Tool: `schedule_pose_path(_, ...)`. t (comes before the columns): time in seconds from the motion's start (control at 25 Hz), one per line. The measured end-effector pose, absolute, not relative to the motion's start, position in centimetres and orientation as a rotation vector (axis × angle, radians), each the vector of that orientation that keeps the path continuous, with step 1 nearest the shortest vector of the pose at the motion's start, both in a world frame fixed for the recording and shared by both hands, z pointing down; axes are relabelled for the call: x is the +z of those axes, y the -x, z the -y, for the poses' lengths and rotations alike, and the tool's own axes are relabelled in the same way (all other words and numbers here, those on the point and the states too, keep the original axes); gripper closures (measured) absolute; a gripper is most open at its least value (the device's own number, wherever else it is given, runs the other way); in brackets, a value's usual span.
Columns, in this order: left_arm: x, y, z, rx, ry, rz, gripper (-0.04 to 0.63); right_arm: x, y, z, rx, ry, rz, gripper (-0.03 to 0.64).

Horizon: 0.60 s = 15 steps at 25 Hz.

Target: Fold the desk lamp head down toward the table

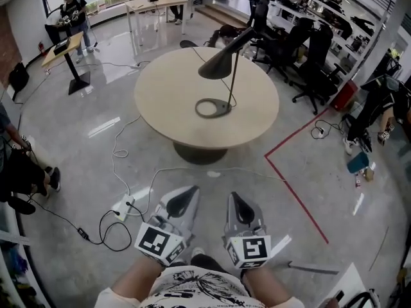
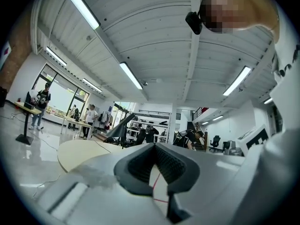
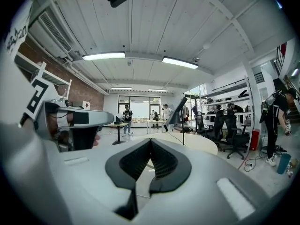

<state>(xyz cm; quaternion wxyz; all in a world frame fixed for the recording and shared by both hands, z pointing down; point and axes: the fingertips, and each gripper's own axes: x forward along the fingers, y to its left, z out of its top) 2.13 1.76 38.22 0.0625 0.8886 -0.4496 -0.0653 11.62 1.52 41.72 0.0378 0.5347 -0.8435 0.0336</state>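
Observation:
A black desk lamp stands on the round beige table, well ahead of me. Its ring base rests on the tabletop, a thin stem rises from it, and the cone head sits raised and angled at the top. My left gripper and right gripper hang side by side low over the floor, far short of the table, both shut and empty. The lamp head shows small past the left gripper. The right gripper also points toward the lamp head.
Cables and a white power strip lie on the floor at front left. A red tape line runs at the right. Black office chairs crowd the table's far right. A standing desk and people are at back left.

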Motion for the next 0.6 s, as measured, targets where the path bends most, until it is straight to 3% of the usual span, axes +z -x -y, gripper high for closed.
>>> schedule_pose_path(0.6,38.0,3.5,-10.0,-0.194,-2.716,1.307,0.589,40.5,-5.5,-10.2,-0.018,-1.659,2.582,0.607)
